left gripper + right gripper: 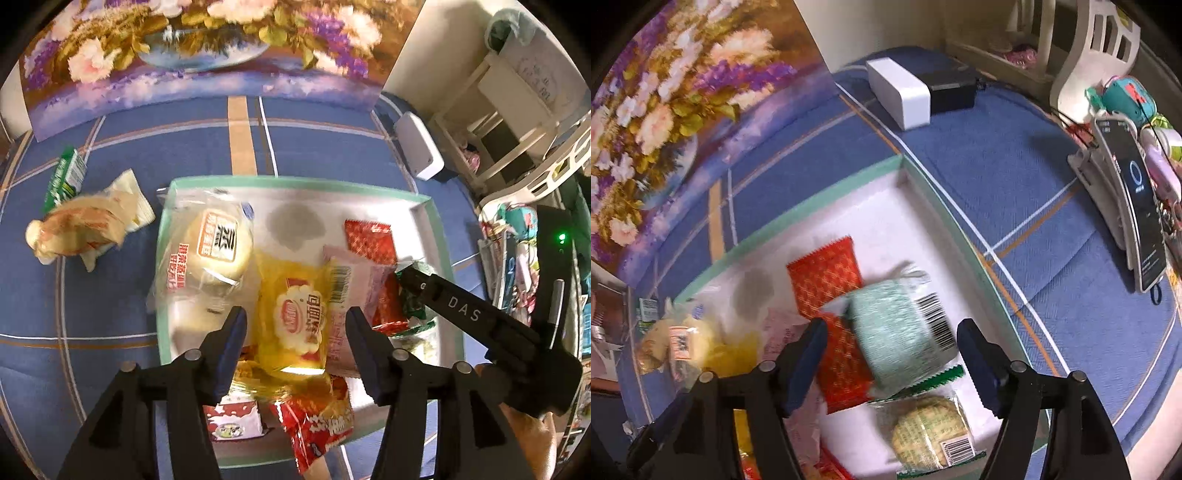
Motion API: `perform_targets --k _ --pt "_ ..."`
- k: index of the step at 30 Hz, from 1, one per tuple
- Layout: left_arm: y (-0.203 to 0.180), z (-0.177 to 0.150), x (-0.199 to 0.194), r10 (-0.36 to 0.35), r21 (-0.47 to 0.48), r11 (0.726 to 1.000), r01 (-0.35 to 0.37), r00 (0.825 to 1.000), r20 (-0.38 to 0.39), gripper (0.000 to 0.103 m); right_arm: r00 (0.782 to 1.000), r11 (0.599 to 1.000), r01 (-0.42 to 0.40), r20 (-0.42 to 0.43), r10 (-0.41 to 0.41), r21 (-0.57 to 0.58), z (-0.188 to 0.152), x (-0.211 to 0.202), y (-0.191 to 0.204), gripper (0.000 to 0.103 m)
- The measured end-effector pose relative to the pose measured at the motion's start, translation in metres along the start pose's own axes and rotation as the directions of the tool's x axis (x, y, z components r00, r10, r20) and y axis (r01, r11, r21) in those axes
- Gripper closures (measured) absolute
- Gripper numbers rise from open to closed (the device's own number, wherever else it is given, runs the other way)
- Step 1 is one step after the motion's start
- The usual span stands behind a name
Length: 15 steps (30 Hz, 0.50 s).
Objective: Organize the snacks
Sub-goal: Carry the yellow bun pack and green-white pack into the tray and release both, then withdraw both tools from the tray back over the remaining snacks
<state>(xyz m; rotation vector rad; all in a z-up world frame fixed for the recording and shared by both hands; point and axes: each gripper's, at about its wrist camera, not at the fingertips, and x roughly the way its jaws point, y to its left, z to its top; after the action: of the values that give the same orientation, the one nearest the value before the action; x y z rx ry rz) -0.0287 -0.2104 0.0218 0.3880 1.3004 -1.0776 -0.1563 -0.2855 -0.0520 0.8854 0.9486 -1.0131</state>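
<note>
Presently in green-rimmed tray (437, 236): yellow bread pkt (295, 317), red pkt (827, 280), pale-green barcoded pkt (897, 332); "DAS" on right gripper (892, 360); left gripper (297, 334) & right both released.

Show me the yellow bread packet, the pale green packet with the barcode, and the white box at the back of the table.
yellow bread packet (295, 317): left wrist view, on its printed logo.
pale green packet (894, 328): right wrist view, middle of its wrapper.
white box (899, 92): right wrist view, on its top face.
</note>
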Motion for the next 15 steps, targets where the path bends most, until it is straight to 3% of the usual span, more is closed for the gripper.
perform_targets --k 7,15 --pt "0.014 0.01 -0.045 -0.023 -0.051 0.998 0.028 0.996 0.087 0.043 0.996 0.999 -0.014 0.084 0.018 -0.04 0.008 -0.041 0.014 0.027" --pt "0.069 0.007 -0.069 0.064 -0.202 0.979 -0.034 0.988 0.143 0.041 0.99 0.992 -0.034 0.131 0.05 -0.123 -0.003 -0.072 0.051 0.027"
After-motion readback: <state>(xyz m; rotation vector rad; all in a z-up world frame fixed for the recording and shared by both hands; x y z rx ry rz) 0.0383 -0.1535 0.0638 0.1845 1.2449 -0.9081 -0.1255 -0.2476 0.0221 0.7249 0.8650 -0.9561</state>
